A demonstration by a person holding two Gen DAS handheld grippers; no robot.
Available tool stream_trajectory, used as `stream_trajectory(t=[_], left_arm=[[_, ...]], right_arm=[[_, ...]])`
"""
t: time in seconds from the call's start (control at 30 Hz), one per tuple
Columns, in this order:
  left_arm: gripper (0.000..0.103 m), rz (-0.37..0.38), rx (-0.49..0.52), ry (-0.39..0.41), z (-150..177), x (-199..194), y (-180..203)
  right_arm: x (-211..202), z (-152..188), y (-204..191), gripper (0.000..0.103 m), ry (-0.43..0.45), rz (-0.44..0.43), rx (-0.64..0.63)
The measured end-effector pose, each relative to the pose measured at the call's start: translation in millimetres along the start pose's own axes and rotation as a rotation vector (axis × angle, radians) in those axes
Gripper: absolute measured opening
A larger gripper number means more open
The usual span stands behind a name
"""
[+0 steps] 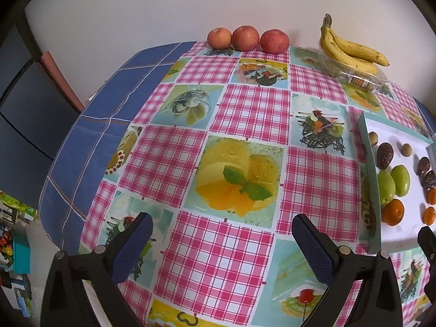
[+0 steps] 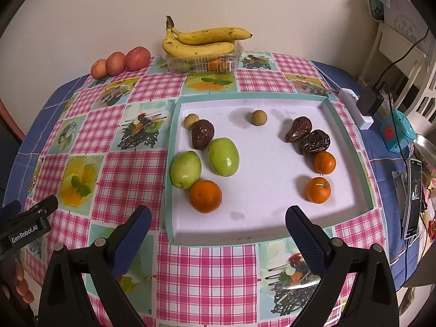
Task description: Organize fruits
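Right gripper (image 2: 218, 224) hovers low over the near rim of the white tray (image 2: 272, 218), jaws spread wide, nothing between them. Left gripper (image 1: 222, 231) also wide open and empty, held over the checked tablecloth (image 1: 245, 109) left of the tray, aimed toward the wall. In the tray: two green fruits (image 2: 223, 156), three small oranges (image 2: 205, 196), three dates (image 2: 314, 141), two longans (image 2: 259, 118). Apples (image 2: 137, 58) and bananas (image 2: 201, 42) sit at the table's far edge.
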State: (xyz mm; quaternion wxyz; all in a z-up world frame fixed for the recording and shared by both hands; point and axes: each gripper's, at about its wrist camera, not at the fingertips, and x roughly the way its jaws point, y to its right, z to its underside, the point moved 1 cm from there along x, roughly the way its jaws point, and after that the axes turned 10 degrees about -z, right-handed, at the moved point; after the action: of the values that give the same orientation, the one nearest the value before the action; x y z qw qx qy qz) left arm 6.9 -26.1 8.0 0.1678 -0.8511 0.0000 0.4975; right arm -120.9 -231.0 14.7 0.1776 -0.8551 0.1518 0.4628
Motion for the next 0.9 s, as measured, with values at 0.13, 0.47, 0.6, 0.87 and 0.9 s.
stream_trajectory(t=[0.13, 0.47, 0.6, 0.87, 0.9], left_arm=[[0.103, 0.002, -0.002, 0.002, 0.1, -0.8, -0.2], [0.103, 0.004, -0.01, 0.004, -0.4, -1.8, -2.3], [0.103, 0.004, -0.008, 0.005, -0.1, -1.6, -2.6], [0.103, 0.006, -0.005, 0.008, -0.6, -3.4, -2.1], [0.103, 0.006, -0.006, 0.008, -0.4, -3.6, -1.7]], right_arm=[[-3.3, 2.1, -1.2, 0.099, 0.007, 0.0, -0.006], [-10.0, 4.2, -1.3, 0.099, 0.024, -0.004, -0.004], [-10.9, 3.9, -0.8, 0.099, 0.027, -0.009, -0.006], [-10.6, 4.4, -1.2, 0.099, 0.025, -0.014, -0.008], [-9.8, 4.3, -1.5, 0.099, 0.024, -0.015, -0.008]])
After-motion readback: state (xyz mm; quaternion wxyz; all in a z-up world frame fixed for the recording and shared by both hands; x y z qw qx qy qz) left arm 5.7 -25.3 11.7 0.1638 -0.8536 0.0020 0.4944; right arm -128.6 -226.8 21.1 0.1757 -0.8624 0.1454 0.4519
